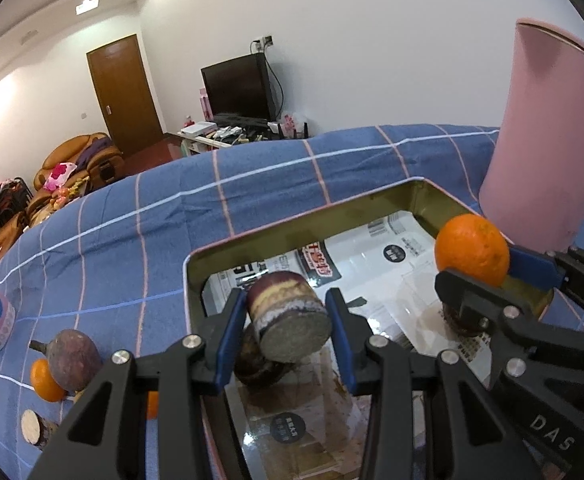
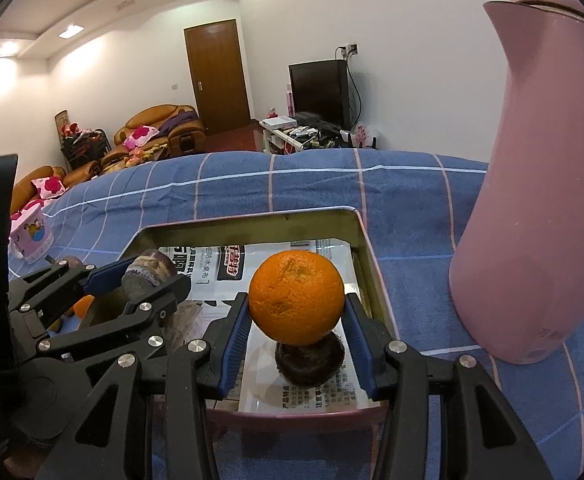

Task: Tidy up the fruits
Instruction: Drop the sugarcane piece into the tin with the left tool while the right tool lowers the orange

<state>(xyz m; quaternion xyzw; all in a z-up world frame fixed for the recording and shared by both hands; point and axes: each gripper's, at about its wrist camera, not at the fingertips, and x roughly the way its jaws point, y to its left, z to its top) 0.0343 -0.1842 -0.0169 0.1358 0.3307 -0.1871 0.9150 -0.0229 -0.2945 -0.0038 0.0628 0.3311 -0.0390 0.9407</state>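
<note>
White walls (image 2: 412, 20) rose under bright ceiling lights (image 2: 70, 31). A brown door (image 2: 217, 76) stood at twelve o'clock, orange sofas (image 2: 160, 126) at ten, a dark television (image 2: 319, 90) at one.

The left gripper (image 1: 288, 322), black-framed with blue-padded fingers (image 1: 228, 336), is clamped on a purple-skinned, cut-ended cylindrical sugarcane piece (image 1: 290, 320). The right gripper (image 2: 298, 326), of identical build, grips a round orange fruit (image 2: 297, 298) between both pads. Both point forward, side by side.
</note>
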